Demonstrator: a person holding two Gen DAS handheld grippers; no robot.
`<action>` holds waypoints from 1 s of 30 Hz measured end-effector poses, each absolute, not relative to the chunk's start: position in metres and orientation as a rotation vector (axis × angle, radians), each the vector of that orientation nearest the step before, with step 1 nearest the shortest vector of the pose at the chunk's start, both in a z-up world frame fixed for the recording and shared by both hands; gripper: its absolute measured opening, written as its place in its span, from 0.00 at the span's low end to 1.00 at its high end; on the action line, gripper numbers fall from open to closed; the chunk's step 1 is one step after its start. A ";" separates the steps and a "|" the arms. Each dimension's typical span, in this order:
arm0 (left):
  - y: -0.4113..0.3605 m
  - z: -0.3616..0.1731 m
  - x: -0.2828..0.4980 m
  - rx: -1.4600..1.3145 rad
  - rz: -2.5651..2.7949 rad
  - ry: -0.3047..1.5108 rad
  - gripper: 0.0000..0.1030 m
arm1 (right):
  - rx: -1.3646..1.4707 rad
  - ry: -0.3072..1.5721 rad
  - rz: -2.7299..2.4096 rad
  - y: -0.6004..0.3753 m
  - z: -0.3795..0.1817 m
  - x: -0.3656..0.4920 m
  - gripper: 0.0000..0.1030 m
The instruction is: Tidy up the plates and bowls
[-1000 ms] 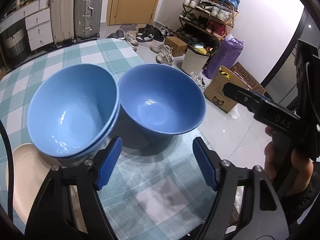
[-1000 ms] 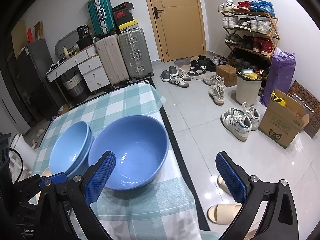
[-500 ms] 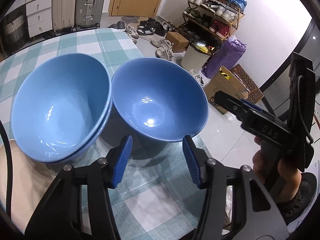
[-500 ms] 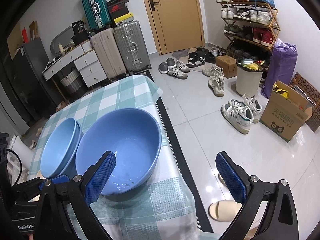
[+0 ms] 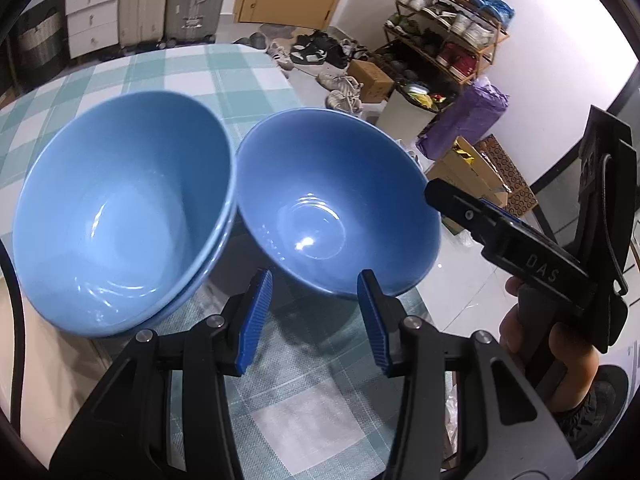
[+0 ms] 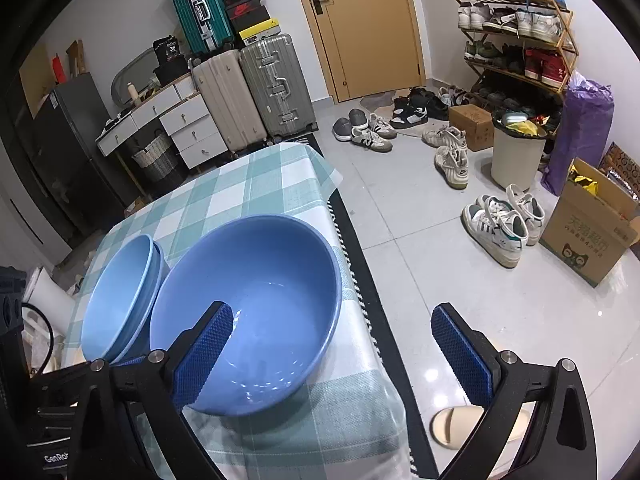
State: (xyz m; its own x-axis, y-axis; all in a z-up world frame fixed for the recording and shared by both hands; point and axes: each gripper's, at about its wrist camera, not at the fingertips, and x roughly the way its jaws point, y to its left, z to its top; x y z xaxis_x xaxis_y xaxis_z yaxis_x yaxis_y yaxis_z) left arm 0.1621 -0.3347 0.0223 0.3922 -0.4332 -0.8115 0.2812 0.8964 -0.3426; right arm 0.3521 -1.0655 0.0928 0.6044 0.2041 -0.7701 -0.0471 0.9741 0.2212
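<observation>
A single blue bowl [image 5: 332, 200] [image 6: 256, 308] stands upright on the checked tablecloth [image 5: 304, 408] near the table's right edge. Touching its left side is a stack of two lighter blue bowls [image 5: 120, 220] [image 6: 120, 296]. My left gripper [image 5: 314, 316] sits low at the single bowl's near wall. Its jaws are closing, the wall lies just ahead of the blue pads, and they do not press on it. My right gripper [image 6: 332, 356] stands wide open over that bowl's right rim, one finger above the inside, the other beyond the table edge.
A beige plate [image 5: 36, 360] lies under the stacked bowls at the left. The table ends just right of the single bowl [image 6: 352, 280]. Below are a tiled floor, a slipper [image 6: 456, 424], shoes, a cardboard box [image 6: 588, 232] and suitcases [image 6: 276, 88].
Both grippers have come down and closer to the single blue bowl. The left jaws have narrowed a good deal. The right jaws have stayed wide.
</observation>
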 end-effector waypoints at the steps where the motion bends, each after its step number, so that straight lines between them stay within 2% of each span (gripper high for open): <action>1: -0.333 0.021 0.164 -0.163 -0.449 1.077 0.40 | 0.185 0.910 0.149 -1.065 0.092 0.353 0.99; 4: -0.331 0.019 0.169 -0.169 -0.438 1.079 0.40 | 0.180 0.914 0.152 -1.063 0.088 0.358 0.97; 8: -0.329 0.014 0.175 -0.201 -0.415 1.087 0.40 | 0.196 0.949 0.158 -1.064 0.079 0.367 0.79; 11: -0.327 0.013 0.180 -0.215 -0.407 1.083 0.40 | 0.186 0.960 0.151 -1.062 0.073 0.371 0.78; 13: -0.327 0.013 0.181 -0.211 -0.400 1.077 0.40 | 0.182 0.954 0.159 -1.060 0.072 0.373 0.72; 15: -0.328 0.014 0.182 -0.209 -0.395 1.066 0.40 | 0.182 0.956 0.162 -1.060 0.071 0.374 0.58; 18: -0.330 0.014 0.181 -0.197 -0.390 1.052 0.40 | 0.175 0.957 0.152 -1.060 0.070 0.376 0.47; 21: -0.334 0.014 0.178 -0.179 -0.384 1.049 0.37 | 0.167 0.951 0.151 -1.058 0.070 0.377 0.36; 24: -0.336 0.012 0.179 -0.167 -0.381 1.053 0.29 | 0.157 0.955 0.150 -1.056 0.069 0.378 0.27; 27: -0.337 0.010 0.178 -0.155 -0.392 1.040 0.25 | 0.150 0.953 0.151 -1.055 0.068 0.378 0.22; 30: -0.337 0.010 0.176 -0.152 -0.393 1.028 0.24 | 0.136 0.953 0.145 -1.055 0.066 0.377 0.18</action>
State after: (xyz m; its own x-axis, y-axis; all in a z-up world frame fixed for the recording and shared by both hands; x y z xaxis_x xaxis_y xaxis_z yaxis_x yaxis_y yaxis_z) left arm 0.1762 -0.3366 0.0095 0.4544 -0.3871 -0.8023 0.2466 0.9201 -0.3043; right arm 0.3773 -1.0549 0.0664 0.5713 0.1833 -0.8000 -0.0634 0.9817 0.1796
